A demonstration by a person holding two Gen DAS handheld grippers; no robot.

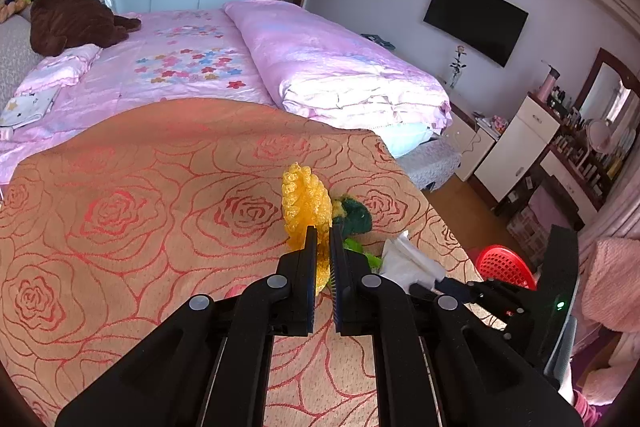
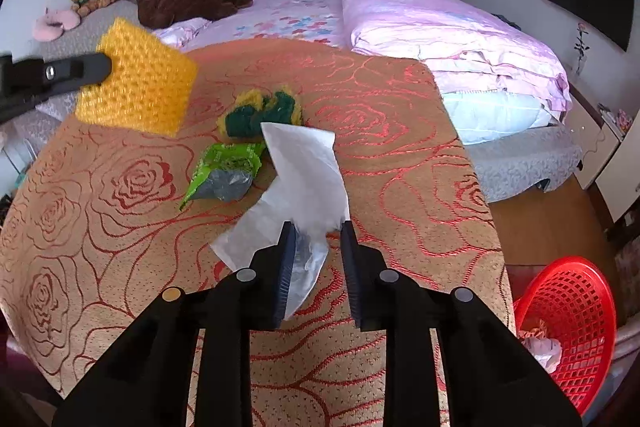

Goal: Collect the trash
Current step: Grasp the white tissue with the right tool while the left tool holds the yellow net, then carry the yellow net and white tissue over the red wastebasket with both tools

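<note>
My left gripper (image 1: 323,233) is shut on a yellow bubble-wrap sheet (image 1: 305,205) and holds it above the rose-patterned table; the sheet also shows in the right wrist view (image 2: 140,91). My right gripper (image 2: 318,227) holds a white tissue (image 2: 304,171) between its jaws, which stand partly apart, just above the table. A green wrapper (image 2: 224,171) and a green-yellow scrubber (image 2: 260,113) lie on the cloth beyond it. A red basket (image 2: 572,323) with some trash in it stands on the floor at the right.
The table (image 2: 400,155) with its orange rose cloth ends at the right, above wooden floor. A bed with pink bedding (image 2: 440,31) lies behind. White cabinets and a dresser (image 1: 516,147) stand at the right wall.
</note>
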